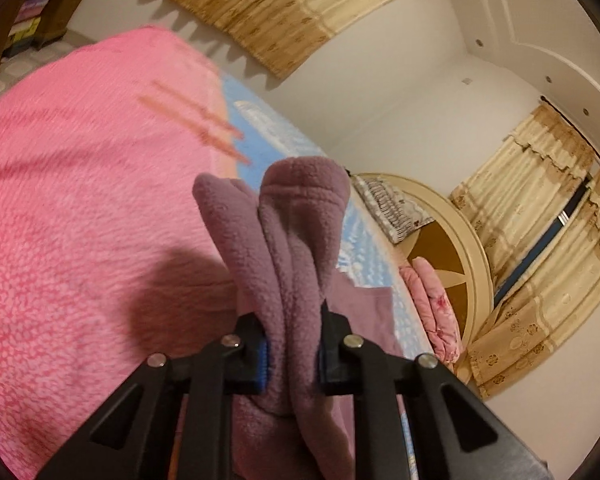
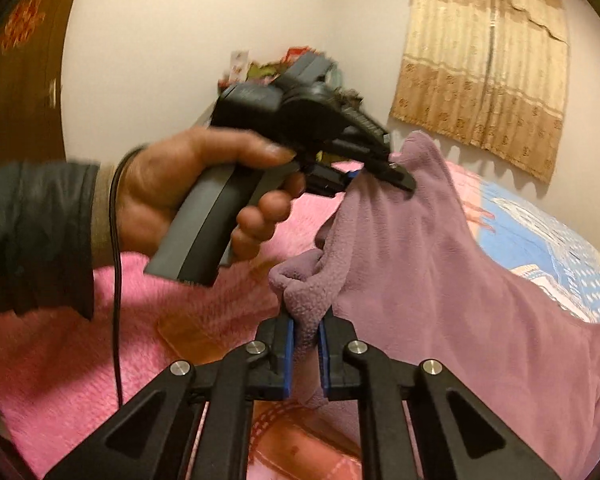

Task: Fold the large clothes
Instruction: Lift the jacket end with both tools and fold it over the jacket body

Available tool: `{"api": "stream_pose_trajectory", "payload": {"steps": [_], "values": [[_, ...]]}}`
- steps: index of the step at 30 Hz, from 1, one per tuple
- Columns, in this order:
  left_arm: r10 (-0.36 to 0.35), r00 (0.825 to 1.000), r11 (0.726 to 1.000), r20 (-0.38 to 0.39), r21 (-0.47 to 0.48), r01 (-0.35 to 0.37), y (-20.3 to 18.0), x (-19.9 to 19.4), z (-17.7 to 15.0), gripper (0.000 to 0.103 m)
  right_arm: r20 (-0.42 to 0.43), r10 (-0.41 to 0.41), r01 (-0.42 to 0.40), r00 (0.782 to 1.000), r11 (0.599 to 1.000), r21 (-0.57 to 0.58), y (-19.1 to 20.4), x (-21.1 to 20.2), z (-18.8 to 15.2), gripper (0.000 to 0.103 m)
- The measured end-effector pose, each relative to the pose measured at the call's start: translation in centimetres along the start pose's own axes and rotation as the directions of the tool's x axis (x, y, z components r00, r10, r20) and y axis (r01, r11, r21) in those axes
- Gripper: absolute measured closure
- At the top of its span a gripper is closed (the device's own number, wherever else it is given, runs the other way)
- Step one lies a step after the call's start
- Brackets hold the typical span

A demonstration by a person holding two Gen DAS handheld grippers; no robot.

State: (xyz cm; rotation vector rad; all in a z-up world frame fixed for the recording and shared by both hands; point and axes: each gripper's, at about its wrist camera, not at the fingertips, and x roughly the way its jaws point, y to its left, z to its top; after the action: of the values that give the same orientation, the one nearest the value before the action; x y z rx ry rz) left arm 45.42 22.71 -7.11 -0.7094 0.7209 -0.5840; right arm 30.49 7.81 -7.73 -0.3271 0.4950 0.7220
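A mauve fleece garment (image 2: 452, 280) hangs lifted above the pink blanket (image 2: 100, 360) on the bed. In the right wrist view my right gripper (image 2: 306, 344) is shut on a bunched edge of the fleece, blue pads pressing it from both sides. Farther off, a hand holds my left gripper (image 2: 384, 174), which pinches another raised corner of the same garment. In the left wrist view my left gripper (image 1: 292, 344) is shut on a thick double fold of the fleece (image 1: 288, 248) that stands up between its fingers.
The pink blanket (image 1: 68, 208) covers most of the bed, with a blue patterned sheet (image 1: 268, 132) along its far side. Pillows and a folded pink quilt (image 1: 432, 308) lie by the round headboard (image 1: 472, 248). Beige curtains (image 2: 484, 64) hang on the walls.
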Motion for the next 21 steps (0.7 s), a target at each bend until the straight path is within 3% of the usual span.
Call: {"api": "stream_pose_trajectory", "payload": {"steps": [11,21], "values": [[-0.033,0.999,0.990,-0.014,0.136,0.035,-7.7,2.8,0.8,0.086,0.116,0.015,-0.040,0.993,0.976,0.213,-6.6,-5.8,-0.8,0.094],[-0.043,0.995,0.958,-0.094,0.279,0.068,-15.8,8.9,-0.8,0.086,0.197,0.010,-0.098,0.980,0.891,0.443,-13.9,-11.4,-5.1,0.095]]}}
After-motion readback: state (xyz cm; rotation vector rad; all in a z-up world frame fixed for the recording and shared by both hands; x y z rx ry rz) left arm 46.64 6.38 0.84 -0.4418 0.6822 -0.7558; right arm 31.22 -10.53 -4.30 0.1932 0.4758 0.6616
